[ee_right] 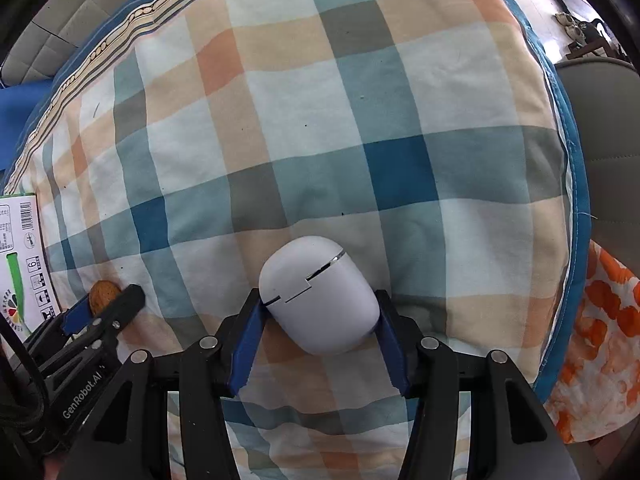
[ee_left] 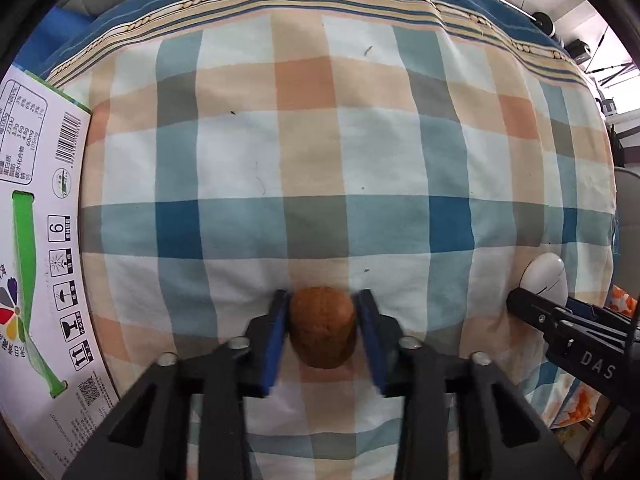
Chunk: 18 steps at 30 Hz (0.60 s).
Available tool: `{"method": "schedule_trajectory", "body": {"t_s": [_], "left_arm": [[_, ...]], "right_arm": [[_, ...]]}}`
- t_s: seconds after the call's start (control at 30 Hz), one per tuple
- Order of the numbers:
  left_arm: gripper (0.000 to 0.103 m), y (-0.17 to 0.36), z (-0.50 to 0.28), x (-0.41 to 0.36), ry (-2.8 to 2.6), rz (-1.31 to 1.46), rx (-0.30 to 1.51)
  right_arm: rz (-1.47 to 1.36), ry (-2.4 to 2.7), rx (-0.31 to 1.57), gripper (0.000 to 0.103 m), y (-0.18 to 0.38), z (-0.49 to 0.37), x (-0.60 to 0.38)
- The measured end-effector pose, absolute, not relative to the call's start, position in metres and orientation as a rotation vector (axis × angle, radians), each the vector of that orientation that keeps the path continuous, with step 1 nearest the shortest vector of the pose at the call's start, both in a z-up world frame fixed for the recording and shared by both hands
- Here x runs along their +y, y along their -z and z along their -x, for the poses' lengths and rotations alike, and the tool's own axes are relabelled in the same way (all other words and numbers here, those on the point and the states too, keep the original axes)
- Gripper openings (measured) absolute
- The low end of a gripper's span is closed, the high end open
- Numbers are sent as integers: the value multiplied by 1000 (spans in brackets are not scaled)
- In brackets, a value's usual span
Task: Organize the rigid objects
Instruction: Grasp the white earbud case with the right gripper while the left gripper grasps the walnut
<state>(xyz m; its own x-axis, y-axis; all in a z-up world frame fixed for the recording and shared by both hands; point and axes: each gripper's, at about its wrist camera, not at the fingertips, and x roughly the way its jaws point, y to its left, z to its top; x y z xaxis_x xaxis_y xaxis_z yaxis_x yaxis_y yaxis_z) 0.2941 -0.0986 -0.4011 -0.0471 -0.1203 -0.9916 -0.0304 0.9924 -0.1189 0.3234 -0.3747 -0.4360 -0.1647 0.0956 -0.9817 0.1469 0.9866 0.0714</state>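
Your left gripper has its blue pads pressed on either side of the brown nut, which sits low against the checked cloth; whether it is lifted clear or resting there you cannot quite tell from this angle. Your right gripper pinches the white case, whose long axis runs forward and slightly left, seam side up. What matters next is the carton: it lies to the left, just beside your left gripper and well apart from the right. So the nut is likely to go first, swinging left, and the case must cross behind it.
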Motion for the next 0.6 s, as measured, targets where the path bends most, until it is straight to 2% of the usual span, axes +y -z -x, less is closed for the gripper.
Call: {"method": "schedule_trajectory", "body": {"t_s": [0.17,0.27,0.33,0.37,0.53,0.6], "left_arm": [[31,400,-299,-82,70,195,1615],[40,401,-295,-72,79,254,1625],[50,403,-298,-71,93,274,1640],[51,406,-306,-73,94,273,1645],[51,406,-309,-82,95,206,1652],[45,404,-307,-88,86,185,1644]], "right_arm": [[-155,49,1739,56,441,-322,-352],[-141,51,1747,56,448,-330,-339],[-142,50,1759,57,448,-337,-328],[-149,51,1765,57,449,-340,-326],[-152,47,1784,57,454,-355,-326],[-138,44,1786,57,455,-357,-328]]}}
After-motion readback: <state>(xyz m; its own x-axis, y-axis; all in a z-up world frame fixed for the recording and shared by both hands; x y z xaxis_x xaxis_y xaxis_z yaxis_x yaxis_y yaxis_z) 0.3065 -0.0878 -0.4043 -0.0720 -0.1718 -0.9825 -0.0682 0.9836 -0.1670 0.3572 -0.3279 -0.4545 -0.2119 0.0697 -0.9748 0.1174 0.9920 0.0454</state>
